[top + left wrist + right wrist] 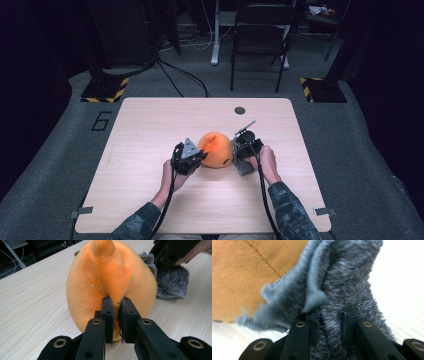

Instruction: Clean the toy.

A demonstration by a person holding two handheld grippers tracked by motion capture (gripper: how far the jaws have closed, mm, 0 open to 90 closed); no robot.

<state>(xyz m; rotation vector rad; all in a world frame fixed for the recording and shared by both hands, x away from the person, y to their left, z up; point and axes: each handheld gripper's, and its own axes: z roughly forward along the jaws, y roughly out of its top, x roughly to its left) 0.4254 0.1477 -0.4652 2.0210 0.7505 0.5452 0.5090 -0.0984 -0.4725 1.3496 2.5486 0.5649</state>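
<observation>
High view first: a round orange plush toy with a small stalk on top sits near the middle of the pale wooden table, flanked closely by both hands. The left gripper touches its left flank, and the right gripper is just beside its right flank, holding a grey fuzzy knitted cloth that hangs down to the table.

Left gripper view: the jaws are nearly together, pinching a fold of the orange plush toy along its central seam, low on the body. The fabric puckers between the pads, so the toy looks soft, light and easily squashed; a seam or the stalk seems the surest place to take hold. The grey cloth lies behind it at the right.

Right gripper view: the jaws are clamped on a bunched fold of the grey cloth, which looks limp, thick and stretchy, likely to sag. The orange plush is close behind it.
</observation>
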